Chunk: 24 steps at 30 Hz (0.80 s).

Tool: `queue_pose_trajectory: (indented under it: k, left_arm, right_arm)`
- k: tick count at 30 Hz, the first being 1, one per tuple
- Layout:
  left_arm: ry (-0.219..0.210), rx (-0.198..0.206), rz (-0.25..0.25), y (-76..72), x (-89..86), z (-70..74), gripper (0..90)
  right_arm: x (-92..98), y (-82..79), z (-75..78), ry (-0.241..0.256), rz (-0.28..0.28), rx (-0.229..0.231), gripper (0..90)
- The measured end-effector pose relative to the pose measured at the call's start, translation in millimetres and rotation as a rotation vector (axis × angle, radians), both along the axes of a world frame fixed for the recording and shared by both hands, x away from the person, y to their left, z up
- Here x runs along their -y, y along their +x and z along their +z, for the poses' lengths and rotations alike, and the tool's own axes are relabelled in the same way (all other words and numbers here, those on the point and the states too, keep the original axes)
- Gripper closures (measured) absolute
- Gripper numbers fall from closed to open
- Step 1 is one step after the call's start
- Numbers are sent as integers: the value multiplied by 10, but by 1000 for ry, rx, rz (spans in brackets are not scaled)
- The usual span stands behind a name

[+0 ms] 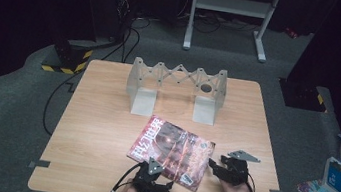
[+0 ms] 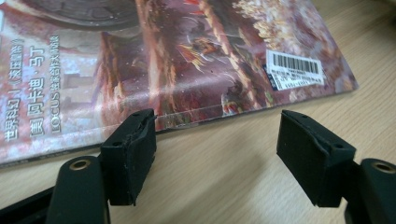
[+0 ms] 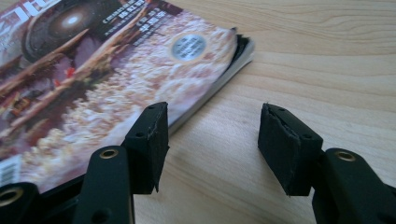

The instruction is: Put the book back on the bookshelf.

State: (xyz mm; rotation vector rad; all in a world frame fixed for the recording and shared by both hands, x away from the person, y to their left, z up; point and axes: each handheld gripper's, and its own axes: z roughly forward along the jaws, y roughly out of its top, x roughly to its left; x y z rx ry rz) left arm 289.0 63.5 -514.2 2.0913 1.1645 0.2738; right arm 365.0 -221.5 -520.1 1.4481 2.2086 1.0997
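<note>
Magazine (image 1: 170, 151) first: from the high view it lies flat on the near half of the tabletop (image 1: 98, 131), turned at an angle, its long axis running from the near right corner up toward the far left. Your left hand-held gripper (image 1: 155, 187) sits just beside the near edge, and your right hand-held gripper (image 1: 226, 170) just beside the right edge. Both are about equally close, so either could take it. A grey folding rack (image 1: 175, 89) stands well apart on the far side of the tabletop.

In the left gripper view, the magazine (image 2: 187, 60) lies just ahead of you, its near edge running across the picture and rising to the right. The left hand-held gripper (image 2: 217, 149) is wide open and holds nothing; its left pad (image 2: 133, 154) reaches the cover's edge, though you cannot tell if it touches. This view also gives you the barcode label (image 2: 295, 70) near the corner.

In the right gripper view, the magazine (image 3: 107, 70) lies ahead and to the left, its corner pointing away. The right hand-held gripper (image 3: 212, 144) is wide open and empty, with bare tabletop between the jaws. Here you can see the slightly lifted stack of pages at the far corner (image 3: 243, 44), which the high view is too small to show.
</note>
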Motion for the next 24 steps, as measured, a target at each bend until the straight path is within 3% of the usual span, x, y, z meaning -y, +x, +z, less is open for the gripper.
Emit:
queue_pose_trajectory:
  k: [5, 11, 15, 17, 20, 24]
  left_arm:
    - [-21, -9, -21, 86, 106, 0, 285]
    - [-47, 18, -39, 133, 178, -30, 291]
    - [-67, 9, -57, 147, 217, -31, 292]
    - [-82, 5, -67, 153, 194, -29, 314]
    - [-94, 40, -59, 140, 89, -6, 314]
    - [-154, 84, 14, 216, -208, 108, 313]
  right_arm:
    - [-60, 80, 13, -8, -21, -1, 418]
    - [-105, 175, 18, -31, -44, -7, 414]
    - [-130, 243, 21, -48, -52, -5, 404]
    - [-128, 260, 13, -50, -56, 4, 400]
    - [-127, 263, 11, -49, -60, 4, 388]
    - [-121, 277, 4, -57, -67, 13, 358]
